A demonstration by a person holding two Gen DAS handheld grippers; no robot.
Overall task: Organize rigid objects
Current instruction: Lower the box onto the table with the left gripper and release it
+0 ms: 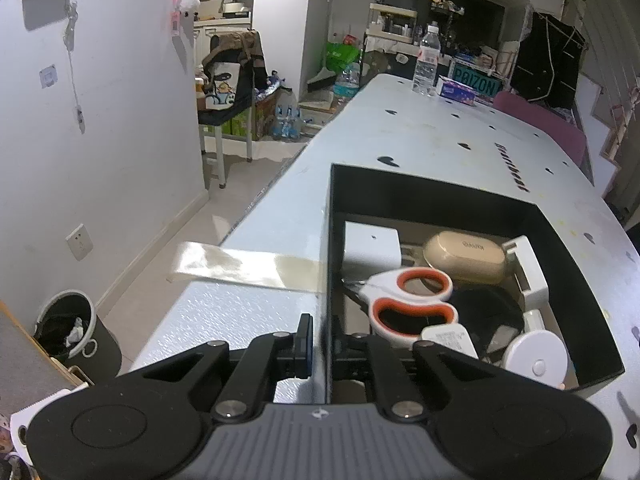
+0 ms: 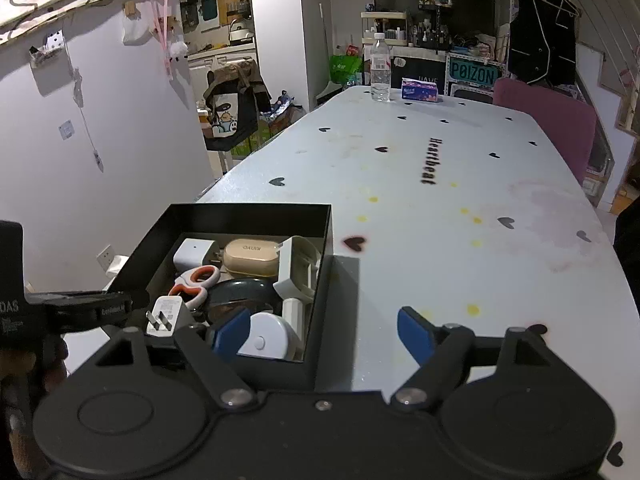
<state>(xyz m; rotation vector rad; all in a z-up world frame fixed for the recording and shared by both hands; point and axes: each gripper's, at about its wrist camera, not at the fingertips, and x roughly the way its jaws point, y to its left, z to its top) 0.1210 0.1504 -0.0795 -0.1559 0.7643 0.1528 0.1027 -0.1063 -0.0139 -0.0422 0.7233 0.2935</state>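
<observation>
left gripper (image 1: 318, 344) – clamped on near-left wall of black box (image 1: 440, 196) | right gripper (image 2: 324, 330) – jaws wide, nothing held, straddling box's right wall | box on table (image 2: 440, 200), holds scissors (image 1: 412, 304), chargers, beige case (image 1: 464, 256)

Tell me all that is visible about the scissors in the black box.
The scissors lie flat in the black box, handles toward the camera in the left wrist view. The two loops look like white plastic lined with orange. The blades point toward the box's left wall and are mostly hidden in shadow. A white plug adapter lies against one loop; a beige case sits just behind. No gripper touches them.
</observation>
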